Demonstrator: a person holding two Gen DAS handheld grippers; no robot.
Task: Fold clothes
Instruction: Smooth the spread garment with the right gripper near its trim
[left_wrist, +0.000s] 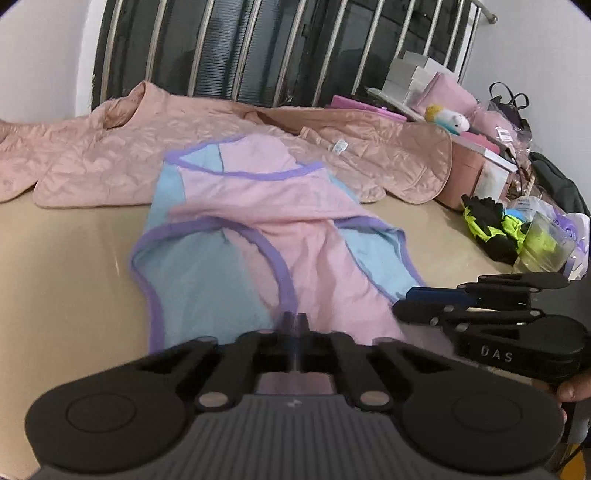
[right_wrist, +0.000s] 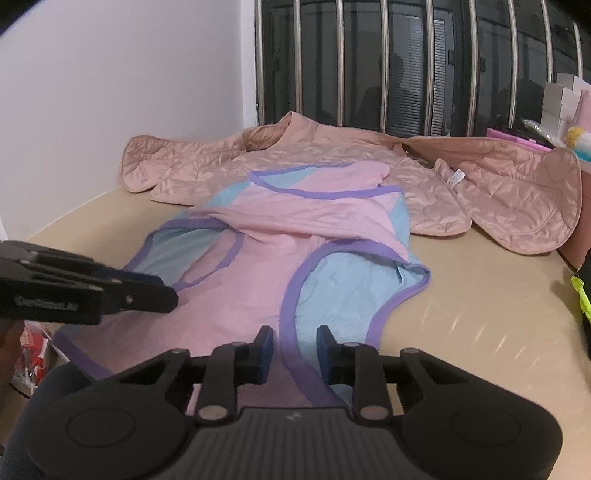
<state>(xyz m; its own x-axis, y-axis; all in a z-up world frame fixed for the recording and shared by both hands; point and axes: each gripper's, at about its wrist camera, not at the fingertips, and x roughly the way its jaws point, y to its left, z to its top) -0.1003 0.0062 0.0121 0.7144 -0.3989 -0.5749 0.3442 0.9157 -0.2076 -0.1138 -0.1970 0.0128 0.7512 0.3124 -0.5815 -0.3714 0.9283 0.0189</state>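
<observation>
While the pink and blue top (left_wrist: 258, 221) lies spread out on the beige surface (left_wrist: 74, 258), both claws are down at its near edge. It is a sleeveless top, pink down the middle and blue at the sides, with purple trim around the arm holes and the neck. Its far end rests on a shiny pink quilted jacket (left_wrist: 110, 155), which lies open along the back of the surface.

The left claw (left_wrist: 295, 325) is shut tight. Its two fingers meet over the pink cloth, next to the purple trim of one arm hole, and a bit of the cloth seems pinched between them, though this part is blurry. In the right wrist view it comes in from the left side, low over the pink cloth.

The right claw (right_wrist: 293, 345) shows a narrow gap in its own view. Its blue pads (right_wrist: 264, 345) stand on each side of a purple trim strip at the near edge of the top. I cannot tell if the pads press on the cloth.

Behind the jacket is a dark window with metal bars (right_wrist: 406, 66). Off to the right side sit pink and white boxes (left_wrist: 417, 77), a small plush toy (left_wrist: 447, 118) and black and neon yellow gloves (left_wrist: 487, 225).
</observation>
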